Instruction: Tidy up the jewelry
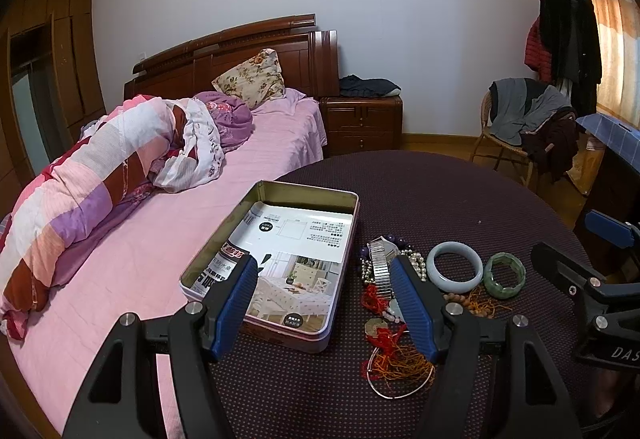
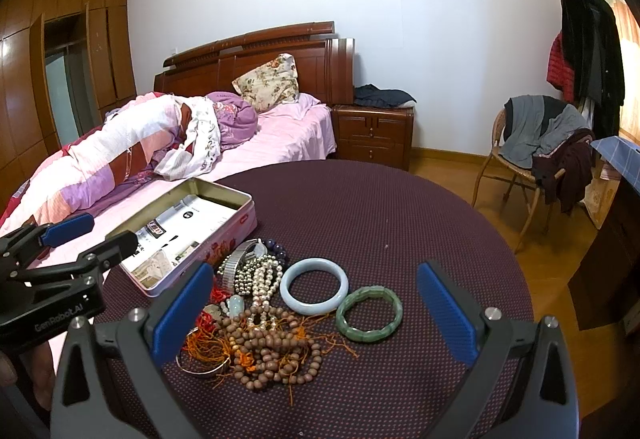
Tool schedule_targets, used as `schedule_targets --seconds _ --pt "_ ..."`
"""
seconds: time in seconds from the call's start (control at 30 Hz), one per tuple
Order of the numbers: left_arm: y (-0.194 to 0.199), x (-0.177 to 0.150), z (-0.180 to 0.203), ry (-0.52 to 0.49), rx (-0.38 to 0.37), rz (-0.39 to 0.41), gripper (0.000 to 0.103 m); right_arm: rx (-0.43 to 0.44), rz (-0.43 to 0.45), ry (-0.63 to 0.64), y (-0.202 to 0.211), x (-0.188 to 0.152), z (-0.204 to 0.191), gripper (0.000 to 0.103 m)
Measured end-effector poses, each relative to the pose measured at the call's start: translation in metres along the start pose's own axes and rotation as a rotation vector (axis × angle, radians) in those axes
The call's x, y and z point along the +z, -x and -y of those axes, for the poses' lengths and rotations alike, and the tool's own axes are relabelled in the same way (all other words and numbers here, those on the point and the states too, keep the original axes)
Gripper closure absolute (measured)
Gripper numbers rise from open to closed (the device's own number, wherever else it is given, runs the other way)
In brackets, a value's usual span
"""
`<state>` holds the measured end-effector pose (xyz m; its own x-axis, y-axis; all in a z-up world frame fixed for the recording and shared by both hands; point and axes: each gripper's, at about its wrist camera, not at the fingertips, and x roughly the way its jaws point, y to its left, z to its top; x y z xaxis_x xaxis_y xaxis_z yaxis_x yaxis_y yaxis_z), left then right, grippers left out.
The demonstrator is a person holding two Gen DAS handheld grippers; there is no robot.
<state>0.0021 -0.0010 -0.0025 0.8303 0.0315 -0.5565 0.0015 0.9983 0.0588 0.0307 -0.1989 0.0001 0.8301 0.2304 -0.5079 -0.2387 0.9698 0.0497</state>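
Both pairs of blue fingers spread wide and holding nothing: left gripper over the tin's near right corner and the jewelry's left edge, right gripper over the heap. Jewelry piled just right of the tin: brown wooden beads tangled with orange cord, pearl strands, a steel watch band, a pale blue bangle touching a green bracelet. Open metal tin holding only a printed sheet, on a round table with a dotted dark purple cloth, beside a bed with pink sheets.
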Motion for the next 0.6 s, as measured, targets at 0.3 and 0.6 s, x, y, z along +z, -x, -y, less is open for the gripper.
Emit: schedule_targets --seconds 0.3,0.6 --pt "-0.0017 -0.0009 -0.0014 0.004 0.006 -0.001 0.034 0.002 -0.005 -0.002 -0.0016 -0.0010 0.0000 0.000" --pt "-0.0025 -0.0014 -0.0014 0.005 0.006 -0.002 0.034 0.004 -0.007 -0.003 -0.0018 -0.0023 -0.0006 0.000"
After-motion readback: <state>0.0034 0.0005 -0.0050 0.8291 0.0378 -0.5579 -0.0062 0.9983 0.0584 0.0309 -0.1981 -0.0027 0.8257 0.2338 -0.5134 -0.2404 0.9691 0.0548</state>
